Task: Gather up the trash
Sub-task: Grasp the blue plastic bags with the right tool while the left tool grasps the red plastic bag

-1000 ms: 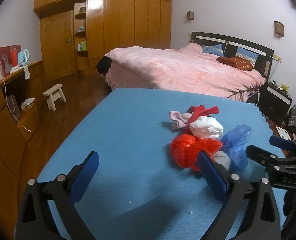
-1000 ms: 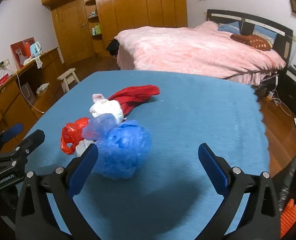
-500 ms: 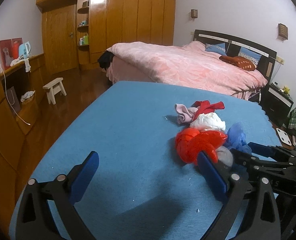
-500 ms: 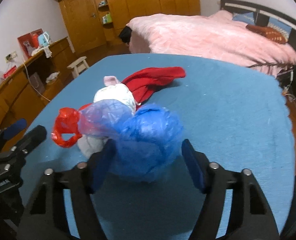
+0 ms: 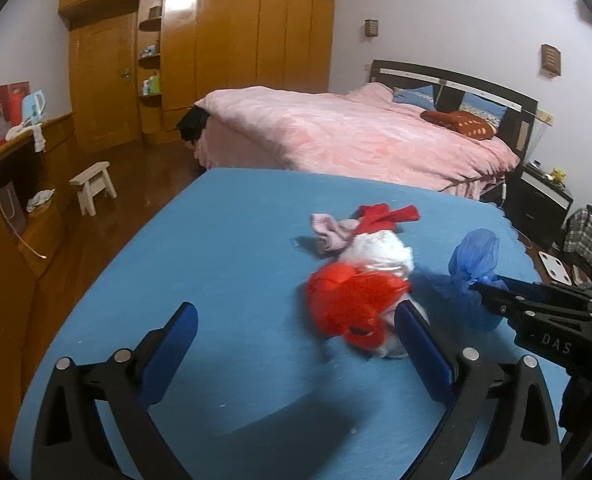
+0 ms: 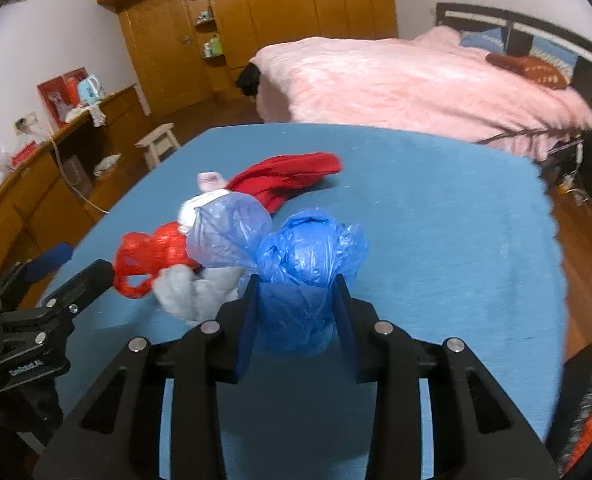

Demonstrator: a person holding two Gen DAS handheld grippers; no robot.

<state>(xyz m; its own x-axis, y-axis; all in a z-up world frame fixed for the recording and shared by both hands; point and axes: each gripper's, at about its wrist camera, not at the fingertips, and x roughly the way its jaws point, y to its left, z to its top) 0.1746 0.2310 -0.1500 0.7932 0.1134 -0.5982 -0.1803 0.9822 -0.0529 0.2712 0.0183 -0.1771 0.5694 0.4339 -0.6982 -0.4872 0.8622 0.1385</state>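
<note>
A heap of trash lies on the blue-covered table [image 5: 224, 240]. It holds a red plastic bag [image 5: 347, 300], a white wad [image 5: 379, 252], a pink cloth [image 5: 327, 232] and a red cloth [image 6: 288, 180]. My right gripper [image 6: 296, 280] has its jaws closing on a crumpled blue plastic bag [image 6: 307, 248], which bulges above the pads. A paler blue bag [image 6: 228, 236] and a grey wad [image 6: 192, 292] sit just left of it. My left gripper [image 5: 296, 316] stands open, with its right finger beside the red bag and nothing held.
A bed with a pink cover [image 5: 355, 136] stands beyond the table. There is a wooden wardrobe [image 5: 216, 52] at the back, a small stool [image 5: 94, 184] on the floor at the left, and a long wooden counter [image 5: 12, 184] along the left wall.
My right gripper moved forward around the blue bag and its jaws narrowed from wide open onto it. The blue bag now sits a little apart from the heap. The left gripper stayed open.
</note>
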